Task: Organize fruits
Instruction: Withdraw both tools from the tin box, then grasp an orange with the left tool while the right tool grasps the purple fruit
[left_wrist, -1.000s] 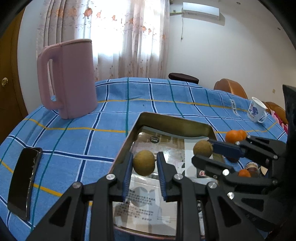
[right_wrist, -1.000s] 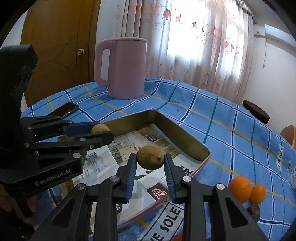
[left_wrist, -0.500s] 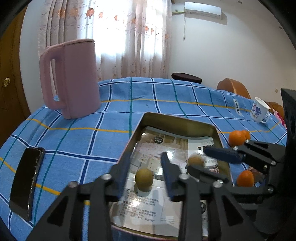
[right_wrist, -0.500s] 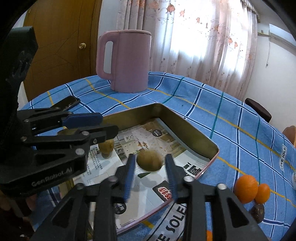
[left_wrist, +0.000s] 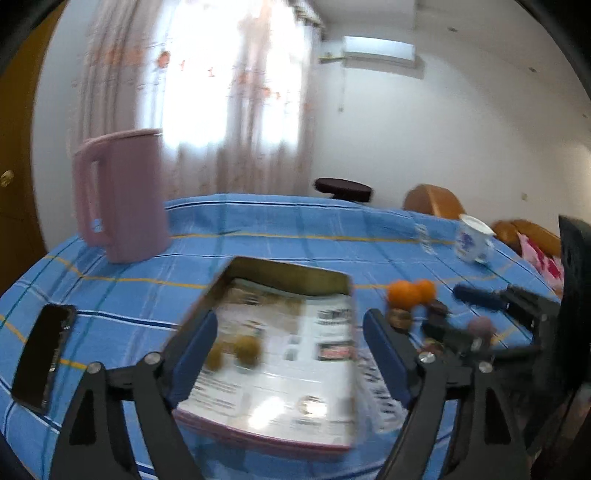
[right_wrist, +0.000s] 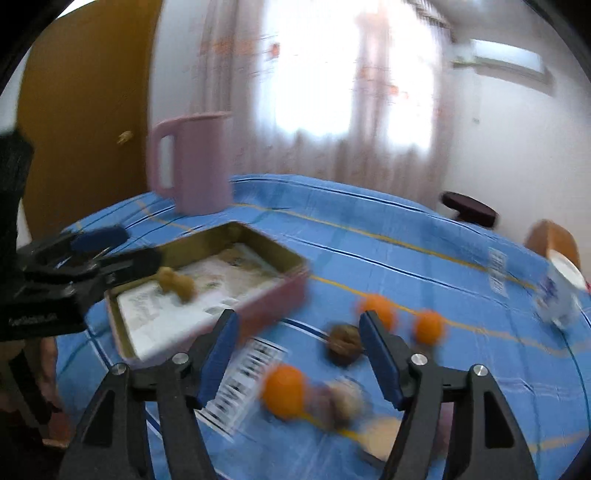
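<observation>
Both frames are motion-blurred. Our left gripper (left_wrist: 286, 354) has its jaws spread wide, they have just been opening, nothing pinched; the two brown fruits (left_wrist: 236, 350) lie loose, side by side, on the printed paper inside the tin tray (left_wrist: 288, 271), not touching the pads. Our right gripper (right_wrist: 297, 354) is also apart, jaws have just been opening, nothing gripped; it sits over the blue checked tablecloth (right_wrist: 406, 240) beside the tray. Between and just past its fingers: an orange fruit (right_wrist: 284, 391), a dark brown fruit (right_wrist: 343, 345), two more oranges (right_wrist: 376, 308) further out, and pale blurred pieces we cannot identify. Pink jug (left_wrist: 120, 195) stands upright behind the tray, white mug (left_wrist: 472, 240) far right, phone (left_wrist: 42, 356) on the left edge.
</observation>
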